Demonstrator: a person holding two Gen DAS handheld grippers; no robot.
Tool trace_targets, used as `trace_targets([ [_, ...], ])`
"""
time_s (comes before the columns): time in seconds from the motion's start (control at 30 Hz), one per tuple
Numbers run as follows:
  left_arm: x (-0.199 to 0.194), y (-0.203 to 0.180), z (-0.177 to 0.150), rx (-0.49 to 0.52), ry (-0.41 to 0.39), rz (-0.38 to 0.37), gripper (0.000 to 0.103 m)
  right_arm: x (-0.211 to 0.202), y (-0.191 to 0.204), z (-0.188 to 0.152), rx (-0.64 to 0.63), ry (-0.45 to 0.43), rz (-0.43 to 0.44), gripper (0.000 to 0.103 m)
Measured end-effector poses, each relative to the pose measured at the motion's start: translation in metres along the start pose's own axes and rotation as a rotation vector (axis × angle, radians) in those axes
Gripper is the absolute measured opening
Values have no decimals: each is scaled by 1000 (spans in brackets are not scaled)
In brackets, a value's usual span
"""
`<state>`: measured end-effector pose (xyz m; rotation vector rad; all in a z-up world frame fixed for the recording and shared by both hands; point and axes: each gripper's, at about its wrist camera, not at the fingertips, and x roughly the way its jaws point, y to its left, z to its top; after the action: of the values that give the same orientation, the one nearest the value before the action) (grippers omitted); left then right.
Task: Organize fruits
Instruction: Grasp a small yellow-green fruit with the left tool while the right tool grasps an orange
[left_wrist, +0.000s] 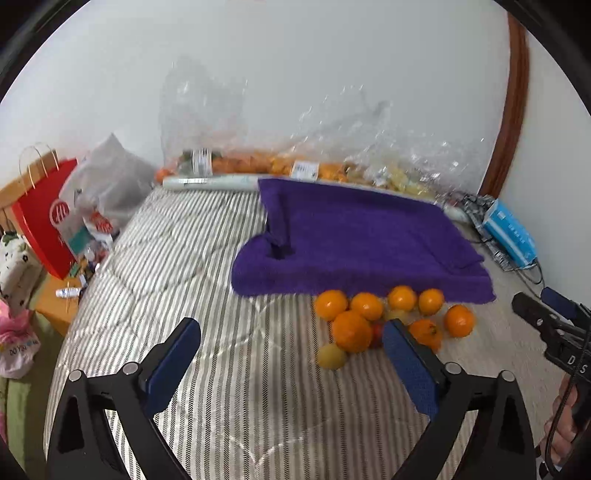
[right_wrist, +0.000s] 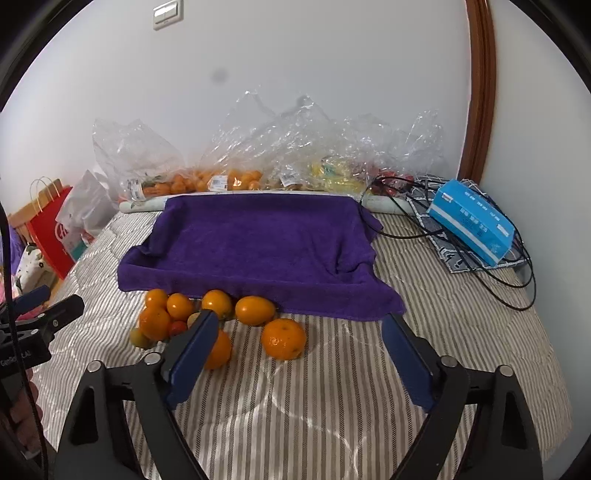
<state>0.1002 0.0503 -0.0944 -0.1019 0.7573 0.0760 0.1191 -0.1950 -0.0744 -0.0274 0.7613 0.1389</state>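
Both grippers are spread wide with nothing between the blue pads. The left gripper (left_wrist: 291, 354) hangs over bare striped cover, and the pile of fruit (left_wrist: 384, 321) sits just ahead and off toward its right finger. For the right gripper (right_wrist: 299, 354) it's flipped: the pile is ahead and to its left, with one orange (right_wrist: 218, 349) tucked partly behind the left finger and a lone bigger orange (right_wrist: 283, 339) just past the fingers, a bit left of centre, apart from the rest.

My guess is these are easy to handle: firm, round, light-ish, with waxy skin, so they'll roll and squirt out if pinched off-centre. Go across the widest middle. The little red fruit (right_wrist: 177, 328) and the yellowish fruit (left_wrist: 331, 356) look softer, so squeeze gently. The loose orange seems the easiest first grab since nothing crowds it.

Right behind the pile is a purple towel (right_wrist: 255, 243) draped over something tray-shaped. Everything sits on a striped quilted bed cover (left_wrist: 207, 258), soft, so fruit may wobble. Farther back there are crinkly clear bags of produce (right_wrist: 229, 162) against a white wall, a blue box (right_wrist: 471, 223) with cables far right, and a red shopping bag (left_wrist: 44, 218) far left.
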Motion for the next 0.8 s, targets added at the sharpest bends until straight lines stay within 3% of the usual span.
trace_targets([
  [0.17, 19, 11, -7, 2, 30, 18, 96, 25, 4, -8, 2, 33, 36, 78],
  [0.33, 38, 16, -11, -11, 76, 17, 86, 56, 3, -16, -4, 97, 31, 56],
  [0.43, 46, 14, -13, -3, 91, -4, 80, 69, 0, -18, 5, 114, 36, 56],
  [0.7, 52, -5, -19, 54, 88, -117, 80, 96, -3, -26, 17, 162, 90, 56],
  [0.8, 60, -15, -20, 77, 107, -127, 80, 106, -2, -30, 3, 186, 85, 52],
])
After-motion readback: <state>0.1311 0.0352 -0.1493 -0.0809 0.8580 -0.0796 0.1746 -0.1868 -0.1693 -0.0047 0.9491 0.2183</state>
